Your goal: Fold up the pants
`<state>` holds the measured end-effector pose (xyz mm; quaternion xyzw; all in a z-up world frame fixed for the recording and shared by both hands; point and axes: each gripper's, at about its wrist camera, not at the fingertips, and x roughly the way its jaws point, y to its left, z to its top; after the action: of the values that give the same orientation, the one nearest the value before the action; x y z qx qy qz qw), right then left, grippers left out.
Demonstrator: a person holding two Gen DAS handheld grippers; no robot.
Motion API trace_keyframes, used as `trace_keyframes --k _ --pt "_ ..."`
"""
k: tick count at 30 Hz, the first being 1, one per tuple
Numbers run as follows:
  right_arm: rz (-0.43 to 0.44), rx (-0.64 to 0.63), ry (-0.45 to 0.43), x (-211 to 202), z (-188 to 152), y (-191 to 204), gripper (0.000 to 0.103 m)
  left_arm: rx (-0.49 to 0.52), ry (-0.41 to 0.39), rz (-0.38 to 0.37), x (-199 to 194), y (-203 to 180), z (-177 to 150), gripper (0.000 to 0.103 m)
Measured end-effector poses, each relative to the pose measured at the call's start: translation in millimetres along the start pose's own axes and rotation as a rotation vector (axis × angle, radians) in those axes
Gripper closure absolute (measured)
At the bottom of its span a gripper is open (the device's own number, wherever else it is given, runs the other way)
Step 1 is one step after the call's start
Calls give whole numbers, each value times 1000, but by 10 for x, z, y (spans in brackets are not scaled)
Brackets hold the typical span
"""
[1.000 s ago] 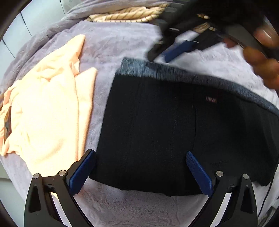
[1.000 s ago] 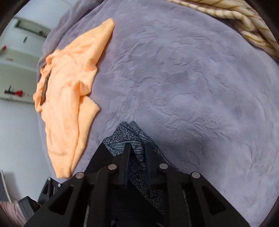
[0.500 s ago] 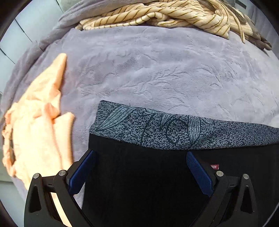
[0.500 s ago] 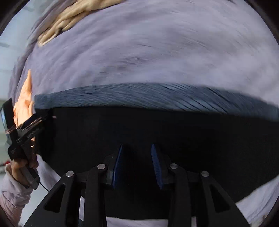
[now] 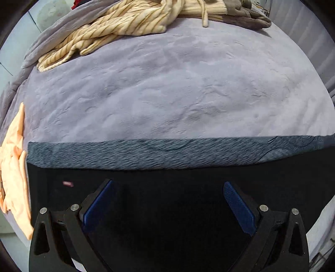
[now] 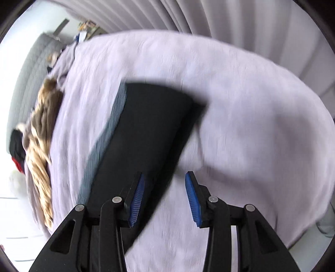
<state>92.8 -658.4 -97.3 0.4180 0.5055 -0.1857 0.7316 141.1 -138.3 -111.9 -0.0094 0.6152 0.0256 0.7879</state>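
The black pants (image 5: 167, 198) lie folded flat on the lilac blanket (image 5: 167, 94), with their grey patterned waistband (image 5: 146, 153) along the far edge. My left gripper (image 5: 167, 188) hovers over the black cloth, wide open and empty. In the blurred right wrist view the pants (image 6: 150, 125) run from the lower left up to the middle, with the waistband (image 6: 108, 129) on their left side. My right gripper (image 6: 164, 184) is open and empty over the pants' right edge.
A cream striped garment (image 5: 117, 25) is heaped at the far edge of the bed and also shows in the right wrist view (image 6: 39, 134). An orange shirt (image 5: 14, 173) lies at the left. White curtains (image 6: 188, 14) hang behind the bed.
My right gripper let go of the waistband, opened and swung to the right. My left gripper moved nearer over the pants, staying open.
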Motion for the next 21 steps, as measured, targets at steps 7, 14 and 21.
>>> trace_keyframes --k 7,14,21 --pt "-33 -77 63 216 315 -151 91 -24 53 61 333 -323 78 0" --pt "-43 -135 51 -93 246 -197 80 14 7 33 -74 -634 132 0" --pt "74 -391 100 169 129 521 62 57 32 37 427 -1396 351 0"
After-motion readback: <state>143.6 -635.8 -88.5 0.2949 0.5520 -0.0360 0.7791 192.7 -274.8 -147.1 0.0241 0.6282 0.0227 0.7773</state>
